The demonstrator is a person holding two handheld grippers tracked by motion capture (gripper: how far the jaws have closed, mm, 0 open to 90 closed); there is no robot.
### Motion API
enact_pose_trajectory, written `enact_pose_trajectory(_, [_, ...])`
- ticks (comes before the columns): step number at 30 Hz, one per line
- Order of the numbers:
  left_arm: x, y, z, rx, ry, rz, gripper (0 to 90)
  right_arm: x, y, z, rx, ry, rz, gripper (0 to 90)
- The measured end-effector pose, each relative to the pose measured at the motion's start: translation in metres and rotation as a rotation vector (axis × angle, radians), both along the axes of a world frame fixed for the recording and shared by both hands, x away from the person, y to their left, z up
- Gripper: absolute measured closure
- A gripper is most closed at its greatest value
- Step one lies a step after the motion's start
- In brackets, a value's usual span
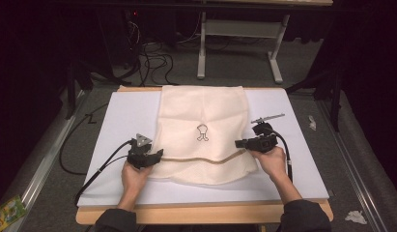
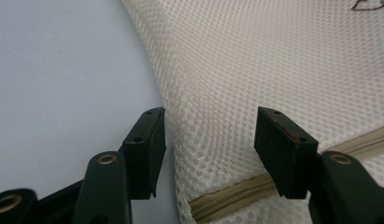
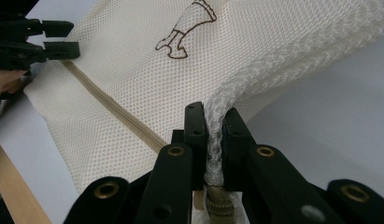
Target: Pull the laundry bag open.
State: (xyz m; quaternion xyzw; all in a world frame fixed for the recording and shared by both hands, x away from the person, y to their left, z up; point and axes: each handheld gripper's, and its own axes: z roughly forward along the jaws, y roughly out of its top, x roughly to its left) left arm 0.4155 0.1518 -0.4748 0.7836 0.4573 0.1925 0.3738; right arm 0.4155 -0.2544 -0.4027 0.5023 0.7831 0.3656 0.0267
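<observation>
Right gripper view has the right tool (image 3: 213,135) pinching a bunched edge of the mesh bag (image 3: 133,93) beside its zipper (image 3: 110,108), while the left tool (image 2: 208,135) stands spread, the bag's other edge between its jaws but unpressed. The bag lies flat on the bench (image 1: 123,116) between both tools. Pulling now (one side only held) could drag the whole bag across or slip the mesh free.

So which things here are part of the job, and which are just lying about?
In use:
- mesh laundry bag with its zipper
- right tongs, shut on the bag's edge
- left tongs, open at the bag's other edge

Lying about:
- small grey tool on the white board
- crumpled paper scraps on the floor
- colourful packet on the floor
</observation>
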Motion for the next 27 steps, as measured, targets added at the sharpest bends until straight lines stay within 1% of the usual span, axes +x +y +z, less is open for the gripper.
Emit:
enact_pose_trajectory(2, [-0.004,-0.001,0.006,-0.012,-0.007,-0.023,43.2,0.000,0.001,0.000,-0.002,-0.003,0.000,84.8])
enact_pose_trajectory(5, [-0.008,-0.007,0.012,-0.036,-0.004,-0.061,43.4,0.000,0.002,0.001,-0.002,-0.007,0.000,84.9])
enact_pose_trajectory(10, [-0.012,-0.022,0.018,-0.051,0.015,-0.127,44.5,0.000,0.005,0.005,0.002,-0.014,0.003,84.9])
enact_pose_trajectory(12, [-0.013,-0.028,0.018,-0.071,0.027,-0.150,44.5,0.000,0.007,0.007,-0.005,-0.015,0.006,84.8])
enact_pose_trajectory(14, [-0.013,-0.032,0.019,-0.072,0.028,-0.160,44.7,0.001,0.009,0.008,-0.007,-0.020,0.008,84.9])
enact_pose_trajectory(16, [-0.013,-0.036,0.019,-0.083,0.037,-0.170,44.9,0.001,0.011,0.010,-0.011,-0.023,0.011,84.9])
enact_pose_trajectory(18, [-0.013,-0.039,0.020,-0.085,0.039,-0.180,45.4,0.002,0.013,0.011,-0.012,-0.025,0.016,84.9])
enact_pose_trajectory(21, [-0.013,-0.040,0.022,-0.122,0.047,-0.185,45.7,0.003,0.015,0.012,-0.006,-0.020,0.017,84.9])
enact_pose_trajectory(22, [-0.013,-0.040,0.023,-0.126,0.047,-0.187,45.7,0.003,0.016,0.012,-0.002,-0.020,0.018,84.9])
enact_pose_trajectory(23, [-0.013,-0.041,0.023,-0.125,0.051,-0.189,45.8,0.004,0.017,0.013,0.004,-0.020,0.020,84.9])
enact_pose_trajectory(27, [-0.014,-0.048,0.026,-0.117,0.041,-0.206,45.9,0.005,0.021,0.015,0.008,-0.024,0.029,84.9])
